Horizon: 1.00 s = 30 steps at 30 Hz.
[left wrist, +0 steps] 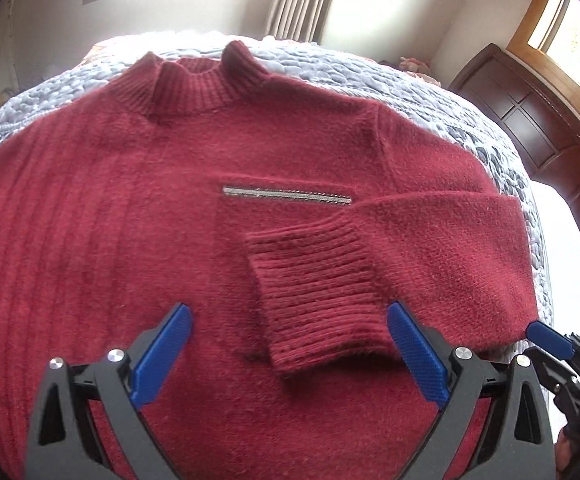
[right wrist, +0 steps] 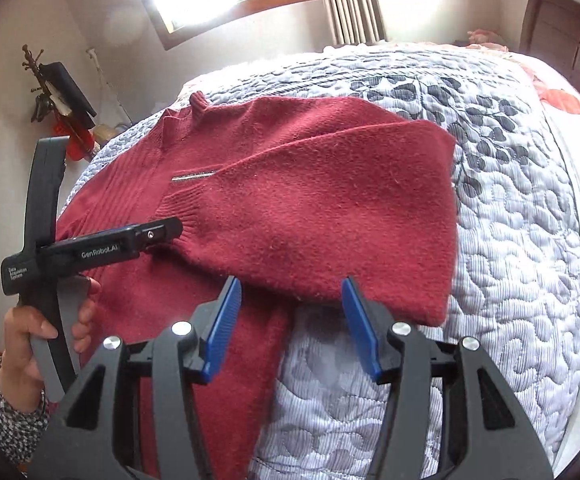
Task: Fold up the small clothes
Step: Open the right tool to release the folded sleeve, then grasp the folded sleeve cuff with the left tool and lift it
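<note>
On bed (right wrist: 530,248), over grey-blue quilted cover, red sweater (left wrist: 169,208) lies flat, collar away from cameras. One sleeve (left wrist: 430,240) folded across chest, ribbed cuff (left wrist: 318,300) just below silver zipper (left wrist: 285,195). Left tongs (left wrist: 287,354) spread wide above sweater, cuff between blue pads, gripping nothing. Right tongs (right wrist: 292,328) also spread apart, empty, at lower edge of folded sleeve. Person's hand (right wrist: 37,332) holds left tool handle.

Black gripper (right wrist: 292,330), blue pads (right wrist: 221,328), silver screws; sleeve (right wrist: 7,408) seemingly speckled.
</note>
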Each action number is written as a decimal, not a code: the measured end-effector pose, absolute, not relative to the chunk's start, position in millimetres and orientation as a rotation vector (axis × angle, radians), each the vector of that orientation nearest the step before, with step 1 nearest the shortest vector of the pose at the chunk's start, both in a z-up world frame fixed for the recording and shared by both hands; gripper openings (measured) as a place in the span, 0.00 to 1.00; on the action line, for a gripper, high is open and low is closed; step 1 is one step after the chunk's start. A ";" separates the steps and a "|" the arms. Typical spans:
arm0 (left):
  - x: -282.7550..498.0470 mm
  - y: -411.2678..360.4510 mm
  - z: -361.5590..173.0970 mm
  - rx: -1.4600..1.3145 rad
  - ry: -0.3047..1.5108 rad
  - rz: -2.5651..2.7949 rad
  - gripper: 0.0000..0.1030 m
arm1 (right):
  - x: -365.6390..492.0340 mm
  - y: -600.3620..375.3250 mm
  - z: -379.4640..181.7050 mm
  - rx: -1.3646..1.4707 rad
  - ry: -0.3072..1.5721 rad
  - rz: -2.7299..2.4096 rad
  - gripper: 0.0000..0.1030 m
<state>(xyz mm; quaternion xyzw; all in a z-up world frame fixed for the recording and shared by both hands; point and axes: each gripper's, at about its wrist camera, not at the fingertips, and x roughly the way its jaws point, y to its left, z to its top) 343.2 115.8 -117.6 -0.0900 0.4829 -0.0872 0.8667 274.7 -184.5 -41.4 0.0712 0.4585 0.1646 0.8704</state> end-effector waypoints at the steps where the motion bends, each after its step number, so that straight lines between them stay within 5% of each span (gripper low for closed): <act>1: 344.9 111.7 -117.4 -0.185 1.011 -0.191 0.84 | 273.7 -187.4 -42.8 0.156 0.958 0.344 0.51; 2: 347.4 106.6 -118.2 -0.177 1.019 -0.199 0.70 | 272.3 -190.3 -43.7 0.164 0.956 0.344 0.51; 4: 349.5 99.5 -117.6 -0.152 1.020 -0.188 0.64 | 272.3 -192.5 -46.1 0.174 0.952 0.342 0.52; 10: 338.1 107.2 -96.0 -0.183 0.919 -0.194 0.08 | 266.4 -213.5 -49.1 0.224 0.943 0.324 0.52; 23: 327.8 188.8 -53.7 -0.232 0.747 -0.133 0.02 | 277.1 -226.1 -43.1 0.318 0.942 0.306 0.52; 30: 329.8 260.6 -60.5 -0.210 0.752 0.007 0.00 | 289.8 -215.4 -44.0 0.339 0.936 0.303 0.60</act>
